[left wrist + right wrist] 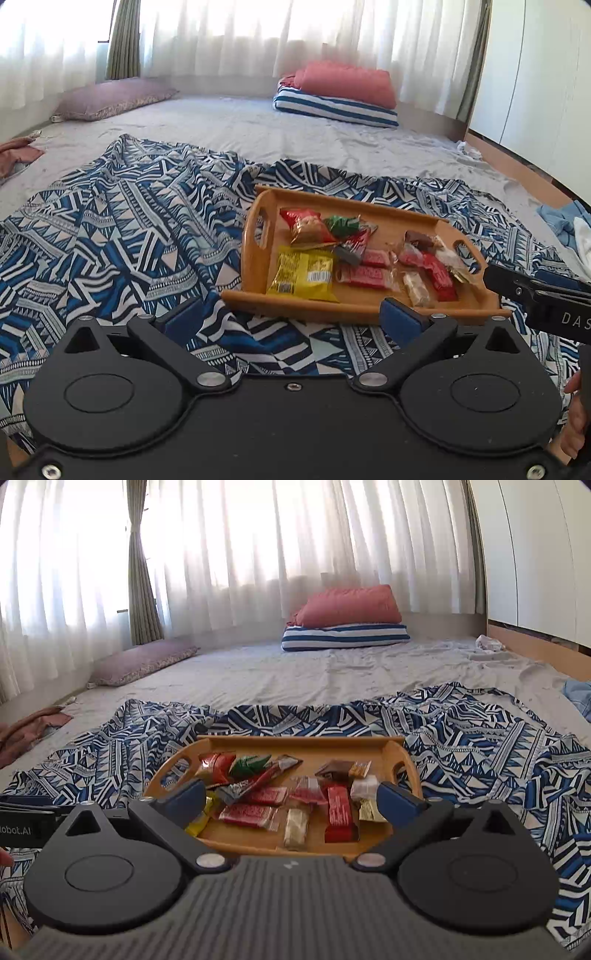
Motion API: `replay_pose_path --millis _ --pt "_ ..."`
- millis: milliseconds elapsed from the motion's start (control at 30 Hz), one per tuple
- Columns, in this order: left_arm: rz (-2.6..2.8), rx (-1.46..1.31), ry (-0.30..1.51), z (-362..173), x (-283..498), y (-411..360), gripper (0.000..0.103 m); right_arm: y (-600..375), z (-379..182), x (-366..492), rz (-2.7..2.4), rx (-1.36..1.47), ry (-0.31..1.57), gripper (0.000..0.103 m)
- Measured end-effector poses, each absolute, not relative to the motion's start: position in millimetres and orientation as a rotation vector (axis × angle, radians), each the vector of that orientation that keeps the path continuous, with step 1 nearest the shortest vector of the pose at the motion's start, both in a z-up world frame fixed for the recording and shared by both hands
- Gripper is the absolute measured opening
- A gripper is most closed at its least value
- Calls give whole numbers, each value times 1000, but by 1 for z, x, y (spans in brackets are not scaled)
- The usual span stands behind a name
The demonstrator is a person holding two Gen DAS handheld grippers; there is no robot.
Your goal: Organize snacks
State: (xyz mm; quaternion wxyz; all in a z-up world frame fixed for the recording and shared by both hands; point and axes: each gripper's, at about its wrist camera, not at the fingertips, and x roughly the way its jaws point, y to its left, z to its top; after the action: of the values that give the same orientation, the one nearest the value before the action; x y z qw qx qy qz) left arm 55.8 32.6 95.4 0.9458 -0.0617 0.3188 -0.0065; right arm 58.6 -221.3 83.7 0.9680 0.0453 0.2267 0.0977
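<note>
Nearest, matte black left gripper (291, 314), blue-padded fingers (400, 318) spread wide, holding nothing, above patterned cloth just short of the tray. Right gripper (291, 799) likewise parted and bare, flanking the tray's near edge. Beneath, crumpled blue-and-white geometric cloth (122, 236) over a grey wrinkled sheet (258, 125). On the cloth, a rectangular bamboo tray (255, 236) with cut-out handles, filled with crinkly wrapped snacks (369, 275): glossy yellow packet (303, 273) front left, red bars middle, green wrapper (341, 223) behind, brown square (338, 769) at the back right. Farther back, a striped cushion (345, 635) under a plump coral pillow (351, 607); sheer pleated curtains (240, 554).
</note>
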Motion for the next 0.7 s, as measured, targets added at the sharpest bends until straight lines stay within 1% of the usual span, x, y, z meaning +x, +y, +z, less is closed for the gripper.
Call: replay_pose_path --millis 333,600,700 --pt "9 -54 696 40 72 11 102 -219 18 60 172 73 573 103" --pt "24 -14 719 9 93 -7 102 -223 -15 76 113 80 633 103" --pt "30 4 727 1 100 -12 102 -220 -20 79 97 58 623 103"
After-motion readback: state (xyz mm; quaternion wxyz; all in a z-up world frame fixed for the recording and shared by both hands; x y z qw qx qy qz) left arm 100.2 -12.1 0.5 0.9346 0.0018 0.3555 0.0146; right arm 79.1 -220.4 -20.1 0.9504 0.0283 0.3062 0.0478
